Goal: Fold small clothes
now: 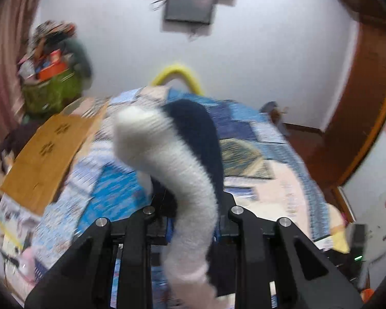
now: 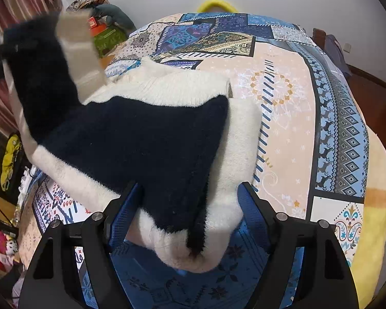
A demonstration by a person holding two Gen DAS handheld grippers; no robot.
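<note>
Where the left gripper (image 1: 190,206) clamps it, the sweater (image 2: 141,134), navy and white, rises from the quilt (image 2: 283,108), long axis slanting up-left. Right gripper (image 2: 187,200) spread, astride its near corner. Left view blurred; hem cut off.

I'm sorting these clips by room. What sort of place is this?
Most likely a bedroom in a home: a bed under a patchwork bedspread, a dark wooden wardrobe against the wall, and a screen mounted high.
</note>
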